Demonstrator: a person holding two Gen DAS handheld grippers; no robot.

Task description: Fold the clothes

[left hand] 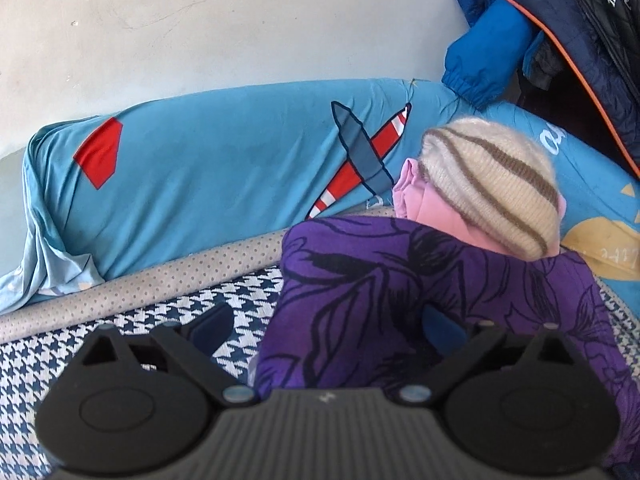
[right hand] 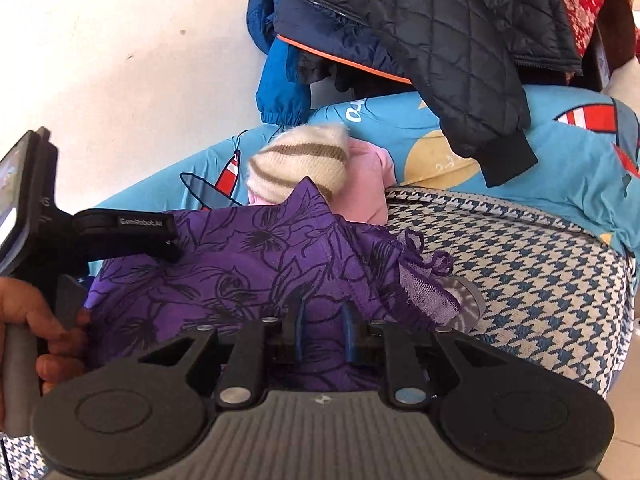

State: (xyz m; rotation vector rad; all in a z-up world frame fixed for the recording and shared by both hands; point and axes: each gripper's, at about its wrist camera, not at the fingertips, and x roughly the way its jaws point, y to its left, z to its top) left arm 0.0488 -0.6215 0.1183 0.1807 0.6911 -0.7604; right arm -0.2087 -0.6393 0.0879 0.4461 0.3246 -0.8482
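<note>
A purple garment with black flower outlines lies rumpled on the houndstooth cover. My left gripper is open wide, its right finger resting on the purple cloth and its left finger over the cover. From the right wrist view, the left gripper reaches onto the garment's left side, held by a hand. My right gripper is shut on a fold at the garment's near edge. The garment's lace trim hangs out to the right.
A cream and brown striped knit hat sits on a pink garment just behind. A blue plane-print sheet covers the raised back. Blue and black quilted jackets pile at the right against a pale wall.
</note>
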